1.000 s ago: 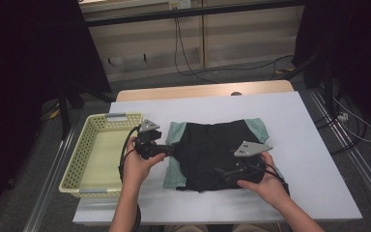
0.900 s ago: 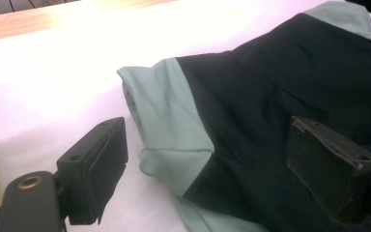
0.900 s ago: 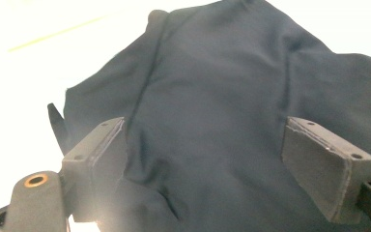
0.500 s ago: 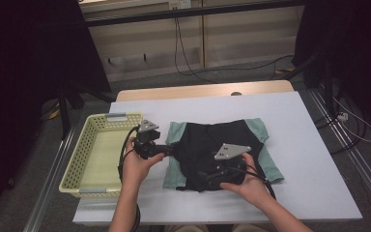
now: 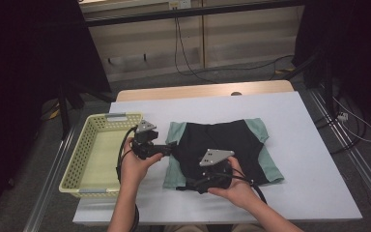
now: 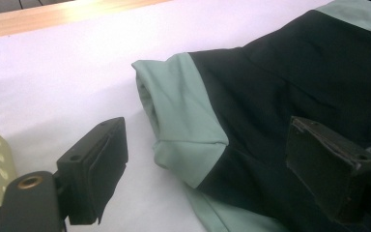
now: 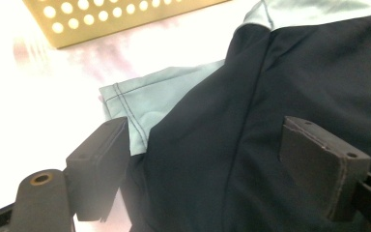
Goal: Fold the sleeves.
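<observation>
On desk (image 5: pixel 309 145), right hand-held gripper (image 5: pixel 198 184) now shifted left along black-and-green T-shirt (image 5: pixel 232 142) hem, jaws wide, empty; left hand-held gripper (image 5: pixel 170 149) open, unmoved at sleeve (image 6: pixel 183 121); fold grasp pending.

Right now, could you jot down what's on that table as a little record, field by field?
Surface: white table
Garment: folded black and pale green shirt, lying flat mid-table
Container: yellow perforated basket, left of the shirt, nothing visible inside
Left tongs: open, at the shirt's left sleeve, jaws either side of it, not pinching
Right tongs: open, low over the shirt's near left corner, black cloth between the jaws
Hands: one on each tongs, reaching in from the near edge
</observation>
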Available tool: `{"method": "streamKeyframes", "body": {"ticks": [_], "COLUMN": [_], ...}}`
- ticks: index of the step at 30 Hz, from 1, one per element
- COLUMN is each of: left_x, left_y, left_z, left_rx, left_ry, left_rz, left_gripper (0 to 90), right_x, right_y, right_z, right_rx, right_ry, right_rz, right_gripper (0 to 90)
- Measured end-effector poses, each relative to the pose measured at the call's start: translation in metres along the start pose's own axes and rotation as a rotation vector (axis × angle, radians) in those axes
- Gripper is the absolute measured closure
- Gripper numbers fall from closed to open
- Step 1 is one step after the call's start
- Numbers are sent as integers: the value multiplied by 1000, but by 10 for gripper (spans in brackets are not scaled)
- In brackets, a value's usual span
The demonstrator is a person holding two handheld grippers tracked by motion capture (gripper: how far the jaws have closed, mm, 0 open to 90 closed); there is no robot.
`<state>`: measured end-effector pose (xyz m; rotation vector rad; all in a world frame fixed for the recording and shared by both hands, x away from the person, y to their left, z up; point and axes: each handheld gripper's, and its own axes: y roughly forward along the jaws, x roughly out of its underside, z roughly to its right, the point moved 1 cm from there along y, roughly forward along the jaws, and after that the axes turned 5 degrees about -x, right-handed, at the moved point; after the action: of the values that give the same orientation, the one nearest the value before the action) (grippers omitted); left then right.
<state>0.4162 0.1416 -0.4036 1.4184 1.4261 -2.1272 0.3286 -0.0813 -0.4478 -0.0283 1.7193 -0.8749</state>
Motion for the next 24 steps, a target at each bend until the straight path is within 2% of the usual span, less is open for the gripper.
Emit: {"method": "streamKeyframes", "body": {"ticks": [4, 7, 9, 12, 14, 17, 20, 24], "left_x": [2, 2, 2, 2, 1, 1, 1, 1], "left_y": [2, 2, 2, 1, 0, 1, -1, -1], "left_z": [-1, -2, -2, -4, -5, -3, -5, -5], "left_rx": [5, -1, -6, -7, -9, -14, -20, -12], "left_ry": [2, 6, 5, 0, 3, -51, -18, 5], "left_rz": [-9, -8, -7, -3, -1, 37, 17, 1], "left_gripper": [160, 160, 159, 160, 160, 160, 159, 159], "right_x": [-1, -2, -3, -3, -2, -2, -1, 0], "right_y": [4, 7, 9, 14, 18, 22, 24, 26], "right_z": [-2, -4, -6, -10, -12, -12, -11, -12], "right_rx": [-8, -20, -22, -6, -21, -13, -19, -39], "right_ry": [11, 37, 31, -4, 1, -14, -3, -3], "right_rz": [17, 33, 31, 12, 3, -14, -26, -37], "right_gripper": [198, 201, 203, 204, 207, 208, 216, 224]}}
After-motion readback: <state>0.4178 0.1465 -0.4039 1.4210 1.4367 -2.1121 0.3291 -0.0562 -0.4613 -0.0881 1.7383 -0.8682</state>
